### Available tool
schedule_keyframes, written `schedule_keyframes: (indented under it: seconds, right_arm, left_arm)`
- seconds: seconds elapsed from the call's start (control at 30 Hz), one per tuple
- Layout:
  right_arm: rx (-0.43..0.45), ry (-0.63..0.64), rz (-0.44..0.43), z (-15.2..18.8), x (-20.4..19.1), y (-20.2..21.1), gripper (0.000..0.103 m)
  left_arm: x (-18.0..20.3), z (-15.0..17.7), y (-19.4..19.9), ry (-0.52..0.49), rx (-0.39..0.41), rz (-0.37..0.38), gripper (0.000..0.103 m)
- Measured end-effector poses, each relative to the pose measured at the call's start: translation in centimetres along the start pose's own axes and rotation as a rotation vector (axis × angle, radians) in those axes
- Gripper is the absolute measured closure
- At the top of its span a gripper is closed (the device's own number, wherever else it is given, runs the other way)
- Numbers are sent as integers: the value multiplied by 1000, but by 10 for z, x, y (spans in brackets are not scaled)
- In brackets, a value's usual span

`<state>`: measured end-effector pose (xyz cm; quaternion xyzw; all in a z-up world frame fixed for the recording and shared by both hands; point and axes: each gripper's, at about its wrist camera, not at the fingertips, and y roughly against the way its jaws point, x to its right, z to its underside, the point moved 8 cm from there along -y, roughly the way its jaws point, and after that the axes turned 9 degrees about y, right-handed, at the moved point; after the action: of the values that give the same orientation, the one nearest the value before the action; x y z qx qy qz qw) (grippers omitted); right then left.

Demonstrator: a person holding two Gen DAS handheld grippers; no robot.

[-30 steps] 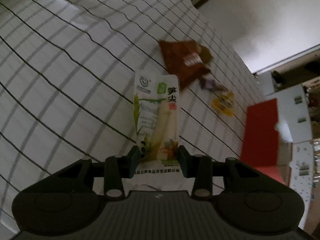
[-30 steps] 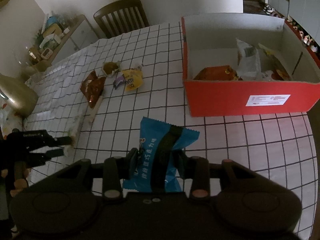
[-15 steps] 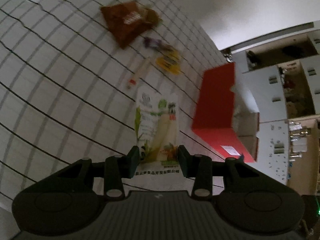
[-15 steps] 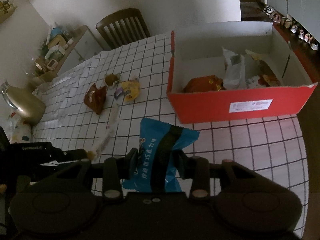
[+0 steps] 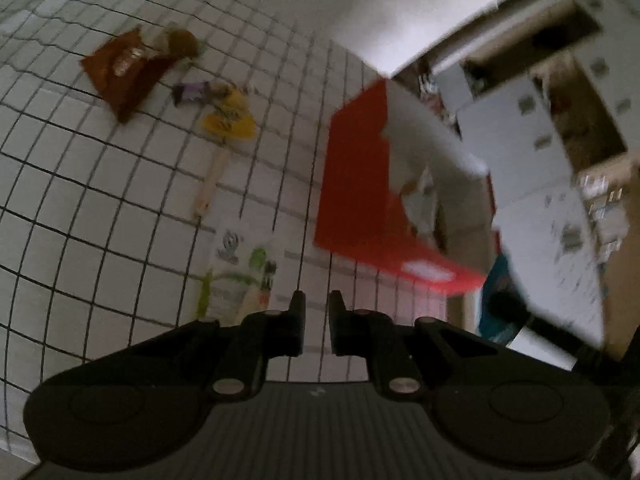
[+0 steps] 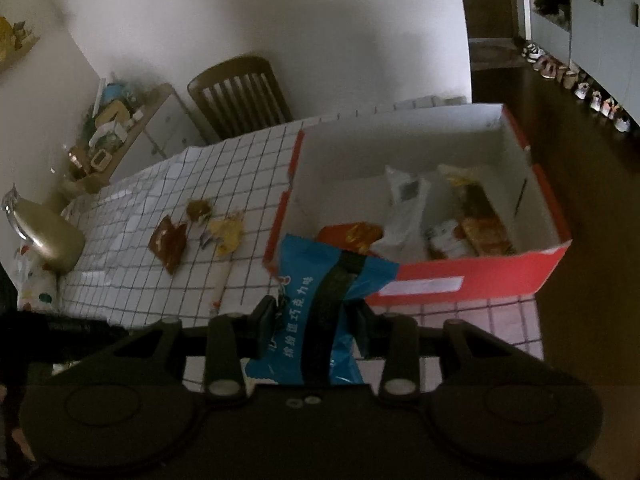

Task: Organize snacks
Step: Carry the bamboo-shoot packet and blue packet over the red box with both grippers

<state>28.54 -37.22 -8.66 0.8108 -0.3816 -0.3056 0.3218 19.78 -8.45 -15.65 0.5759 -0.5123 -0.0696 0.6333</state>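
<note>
Beside red box point(image 6: 460, 284), right claw point(image 6: 316, 320) grips blue packet point(image 6: 320, 300).

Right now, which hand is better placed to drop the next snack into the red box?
Right. The right gripper is clamped on the blue packet, with the red box just ahead. The left gripper's jaws are closing on nothing; the white pouch lies beside them.

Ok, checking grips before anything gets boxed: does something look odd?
Yes: the left tool is closing its jaws on nothing; the white-and-green printed snack packet sits blurred beside them, ungripped. The right tool grips its blue foil snack bag normally.
</note>
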Motion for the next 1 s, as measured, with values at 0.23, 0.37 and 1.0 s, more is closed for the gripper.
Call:
schedule_keyframes:
  seconds: [0.23,0.37,1.0]
  right_arm:
    - [-6,-2,-14,-2,22,-1,65]
    - [4,14,-22,-8,28,2,65]
    - [23,25,-35,-20,54,5,65]
  left_arm:
    - [-1,35,-32,-131,-28,-170,32]
    - [-8,56,-53,-322,-14,-349,32]
    - [-32,81,-91,-343,-80,-516,33]
